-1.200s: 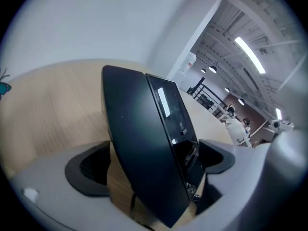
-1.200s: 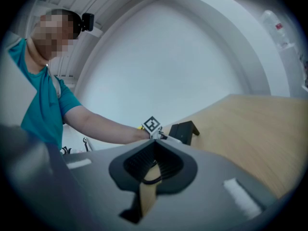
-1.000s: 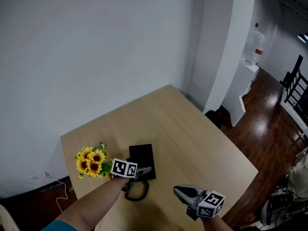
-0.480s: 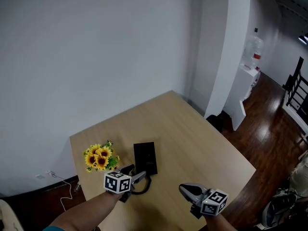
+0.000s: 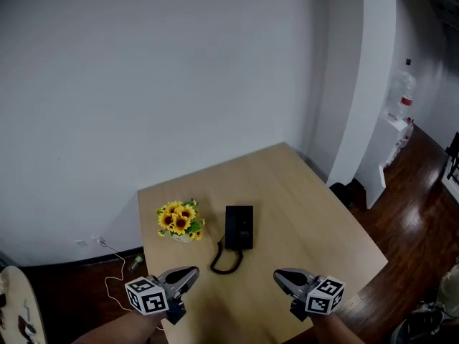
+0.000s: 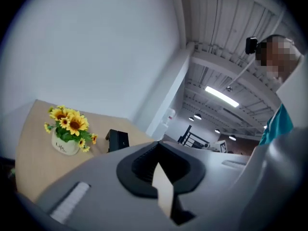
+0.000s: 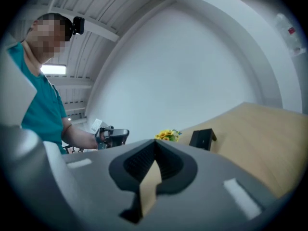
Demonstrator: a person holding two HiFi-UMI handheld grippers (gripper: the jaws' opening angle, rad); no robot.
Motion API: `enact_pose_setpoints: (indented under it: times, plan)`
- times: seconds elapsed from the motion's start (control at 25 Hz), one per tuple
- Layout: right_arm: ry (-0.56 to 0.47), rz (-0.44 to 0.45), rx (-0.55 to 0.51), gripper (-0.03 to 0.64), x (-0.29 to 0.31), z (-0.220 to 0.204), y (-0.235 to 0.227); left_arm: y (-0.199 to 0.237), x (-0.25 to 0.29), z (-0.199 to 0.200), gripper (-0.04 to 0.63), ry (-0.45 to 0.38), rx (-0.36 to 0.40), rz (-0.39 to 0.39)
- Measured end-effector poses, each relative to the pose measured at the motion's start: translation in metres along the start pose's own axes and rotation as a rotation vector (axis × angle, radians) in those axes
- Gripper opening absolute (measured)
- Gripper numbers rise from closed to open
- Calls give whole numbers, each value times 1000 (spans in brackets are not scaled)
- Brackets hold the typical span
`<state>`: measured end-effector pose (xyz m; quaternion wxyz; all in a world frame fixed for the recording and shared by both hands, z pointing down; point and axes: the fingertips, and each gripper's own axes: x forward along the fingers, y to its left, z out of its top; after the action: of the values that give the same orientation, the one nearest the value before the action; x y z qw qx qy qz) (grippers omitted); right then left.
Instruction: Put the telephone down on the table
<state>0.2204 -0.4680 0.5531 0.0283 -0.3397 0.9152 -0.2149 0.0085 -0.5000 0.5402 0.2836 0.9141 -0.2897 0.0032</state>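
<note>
Telephone (image 5: 239, 227) sits flat on the counter (image 5: 301, 192), about mid-frame, with the sunflowers (image 5: 179, 219) just left of it. My left gripper (image 5: 188, 273) at lower left and right gripper (image 5: 281, 274) at lower right hang well clear of it, fingers pressed together on nothing.
</note>
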Motion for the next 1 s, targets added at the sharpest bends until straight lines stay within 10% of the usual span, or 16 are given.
enact_pose_setpoints:
  times: [0.44,1.0]
  plan:
    - [23,4,-61,2,-2,-10,123,-67,-154,-1,5,-119,2,-49]
    - [-36,-82,-47,2,-24,-64,352,-162,-346,-28,5,-55,96,-221]
